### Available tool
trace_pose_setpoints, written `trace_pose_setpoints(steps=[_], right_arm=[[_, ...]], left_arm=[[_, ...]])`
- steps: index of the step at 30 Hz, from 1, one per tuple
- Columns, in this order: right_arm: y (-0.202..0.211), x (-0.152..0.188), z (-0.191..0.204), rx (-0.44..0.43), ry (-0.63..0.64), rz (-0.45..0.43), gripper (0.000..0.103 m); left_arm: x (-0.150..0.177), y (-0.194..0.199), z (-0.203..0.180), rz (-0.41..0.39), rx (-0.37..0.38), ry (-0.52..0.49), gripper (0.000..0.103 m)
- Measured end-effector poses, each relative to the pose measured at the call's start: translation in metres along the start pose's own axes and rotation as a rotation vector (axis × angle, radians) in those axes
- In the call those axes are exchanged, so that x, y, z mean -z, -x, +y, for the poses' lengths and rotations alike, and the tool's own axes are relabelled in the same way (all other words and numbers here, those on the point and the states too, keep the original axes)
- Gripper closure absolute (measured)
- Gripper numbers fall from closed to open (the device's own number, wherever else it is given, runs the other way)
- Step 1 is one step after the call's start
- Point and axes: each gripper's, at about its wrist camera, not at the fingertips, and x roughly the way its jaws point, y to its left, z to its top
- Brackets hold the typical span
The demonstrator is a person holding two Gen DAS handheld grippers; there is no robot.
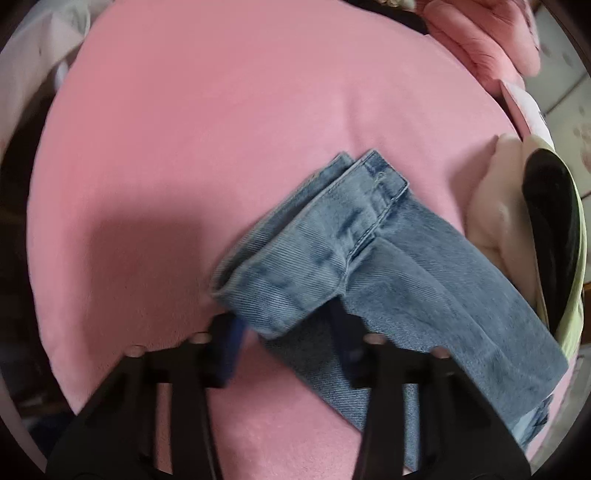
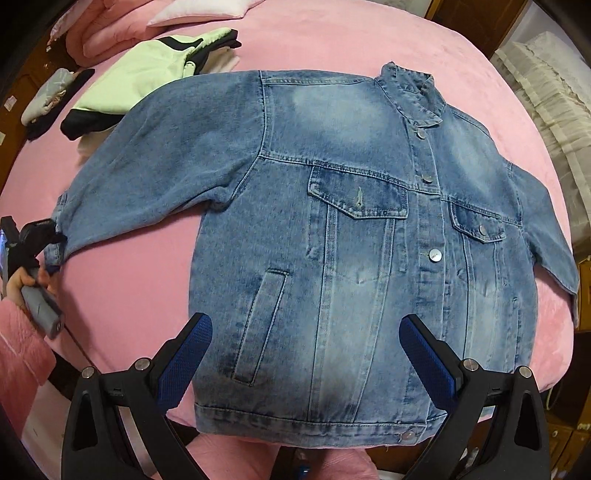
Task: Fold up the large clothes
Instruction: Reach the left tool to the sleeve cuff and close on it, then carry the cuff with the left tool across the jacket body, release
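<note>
Hovering just above the near hem of a blue denim jacket (image 2: pixel 354 229), the right gripper (image 2: pixel 306 354) has its jaws wide apart with nothing between them, apparently waiting while the other hand works. The jacket lies front-up and buttoned on a pink bed (image 2: pixel 129 295), collar pointing away and both sleeves spread outward, a flat layout that suits folding the sleeves in first. At the left edge of the right wrist view, the left gripper (image 2: pixel 37 236) meets the cuff of the sleeve (image 2: pixel 147 155), and the person's hand grips its handle. That view is too small to settle whether the cuff is caught. The left wrist view fills this in: the left gripper (image 1: pixel 288 332) has its jaws set apart on either side of the rolled cuff (image 1: pixel 280 288), one finger at its outer edge and the other tucked beneath the cloth, so the cuff sits between them; motion blur leaves it unclear whether they are pressing on it. Beyond the sleeve, only the right wrist view shows a lime-green and black garment (image 2: pixel 147 77) folded near the shoulder, with a pale pillow (image 2: pixel 195 11) at the far end of the bed.
</note>
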Motion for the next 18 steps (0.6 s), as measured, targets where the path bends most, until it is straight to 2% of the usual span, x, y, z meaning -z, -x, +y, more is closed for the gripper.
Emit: trace_pose_setpoints(steps=[6, 9, 13, 14, 15, 16, 18], right_arm=[[-0.001, -0.008, 0.004, -0.004, 0.020, -0.002, 0.000], [-0.001, -0.009, 0.005, -0.018, 0.029, -0.001, 0.000], [-0.001, -0.006, 0.000, -0.046, 0.016, -0.005, 0.000], [-0.001, -0.005, -0.006, -0.057, 0.006, -0.006, 0.000], [-0.001, -0.005, -0.010, -0.065, -0.002, -0.008, 0.000], [0.000, -0.004, -0.017, -0.077, -0.014, -0.012, 0.000], [0.001, -0.003, -0.032, -0.097, -0.038, -0.020, 0.000]], left_arm=[[-0.011, 0.021, 0.003, -0.053, 0.075, 0.044, 0.078], [-0.013, 0.045, -0.011, -0.098, 0.125, -0.008, 0.080], [-0.011, 0.083, -0.037, -0.119, 0.237, -0.085, 0.083], [-0.007, 0.096, -0.046, -0.127, 0.254, -0.109, 0.085], [0.001, 0.107, -0.058, -0.136, 0.275, -0.132, 0.091], [0.026, 0.129, -0.075, -0.146, 0.314, -0.165, 0.093], [0.044, 0.152, -0.094, -0.162, 0.386, -0.215, 0.094]])
